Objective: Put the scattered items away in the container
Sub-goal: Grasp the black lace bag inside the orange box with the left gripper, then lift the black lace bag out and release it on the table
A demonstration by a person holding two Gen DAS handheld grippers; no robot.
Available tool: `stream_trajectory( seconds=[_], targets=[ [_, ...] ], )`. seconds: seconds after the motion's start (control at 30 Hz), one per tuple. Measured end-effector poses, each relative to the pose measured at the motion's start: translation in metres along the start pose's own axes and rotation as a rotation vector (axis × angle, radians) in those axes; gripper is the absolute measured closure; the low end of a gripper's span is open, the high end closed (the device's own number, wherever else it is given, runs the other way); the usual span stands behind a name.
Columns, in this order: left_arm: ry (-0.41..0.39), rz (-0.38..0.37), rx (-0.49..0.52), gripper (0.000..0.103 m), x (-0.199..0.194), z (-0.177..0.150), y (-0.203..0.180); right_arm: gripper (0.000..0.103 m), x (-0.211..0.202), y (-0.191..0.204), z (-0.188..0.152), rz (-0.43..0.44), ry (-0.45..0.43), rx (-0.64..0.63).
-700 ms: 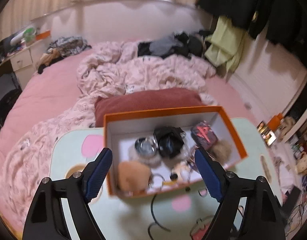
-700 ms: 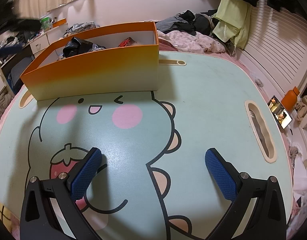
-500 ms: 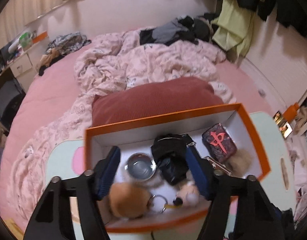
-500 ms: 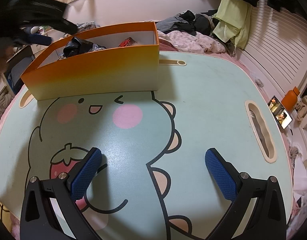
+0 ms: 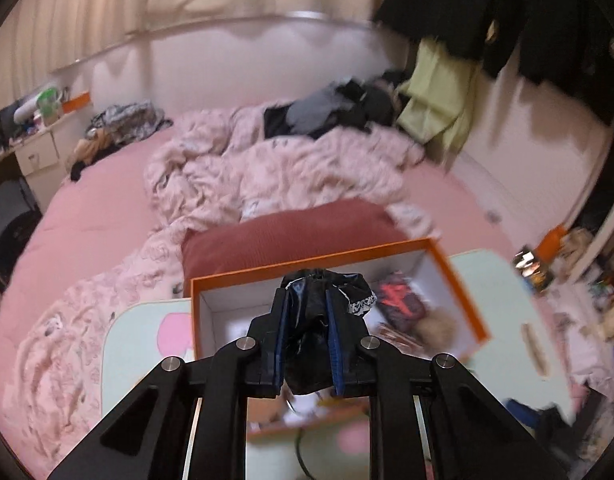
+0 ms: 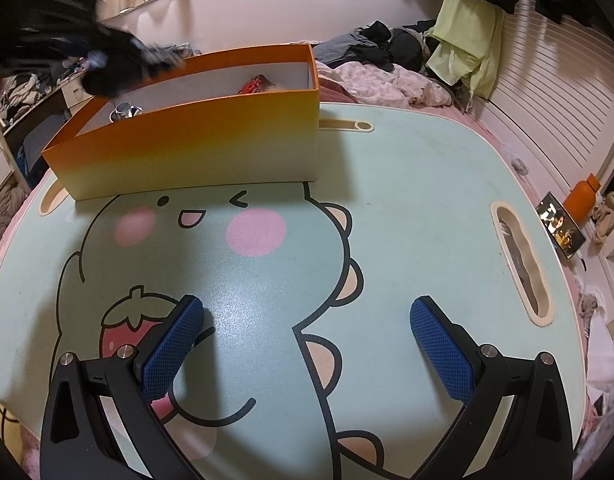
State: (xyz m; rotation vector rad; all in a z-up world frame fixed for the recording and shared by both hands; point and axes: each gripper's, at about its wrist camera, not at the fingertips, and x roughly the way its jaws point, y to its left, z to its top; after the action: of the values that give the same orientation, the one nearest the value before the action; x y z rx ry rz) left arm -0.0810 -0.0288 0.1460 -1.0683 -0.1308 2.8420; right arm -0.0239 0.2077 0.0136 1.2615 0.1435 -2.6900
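Black, shiny and crumpled, a small pouch (image 5: pixel 307 336) is pinched between the blue pads of the left gripper (image 5: pixel 307 304); the jaws are pressed almost together on it. The pouch fills the narrow gap and bulges out past the fingertips, where a bit of white lace edge is seen. It is held above the orange box (image 5: pixel 459 292), over the open inside. In the right wrist view the same gripper and pouch (image 6: pixel 107 68) are seen as a dark blur over the left end of the box (image 6: pixel 195 140).

Inside the box, a dark red case with a red mark (image 5: pixel 399 300) and a brown fluffy ball (image 5: pixel 439 328) are lying to the right of the pouch. A small metal cup (image 6: pixel 123 111) is seen near the left end.

The right gripper (image 6: pixel 307 320) is spread wide, with nothing between its pads, and is pointed down over the mint-green table (image 6: pixel 407 184), well apart from the box. The box is standing on the far part of this table.
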Motion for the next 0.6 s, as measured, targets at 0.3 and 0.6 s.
stream_trajectory(
  seconds=[0.3,0.6],
  targets=[
    [0.051,-0.137,-0.022,0.086,-0.012,-0.078,0.0,0.0,-0.002,-0.001,0.0,0.0,0.0,0.0],
    [0.099,-0.148,-0.038,0.074,0.019,-0.132,-0.007,0.0,-0.003,-0.003,-0.001,0.0,0.0,0.0]
  ],
)
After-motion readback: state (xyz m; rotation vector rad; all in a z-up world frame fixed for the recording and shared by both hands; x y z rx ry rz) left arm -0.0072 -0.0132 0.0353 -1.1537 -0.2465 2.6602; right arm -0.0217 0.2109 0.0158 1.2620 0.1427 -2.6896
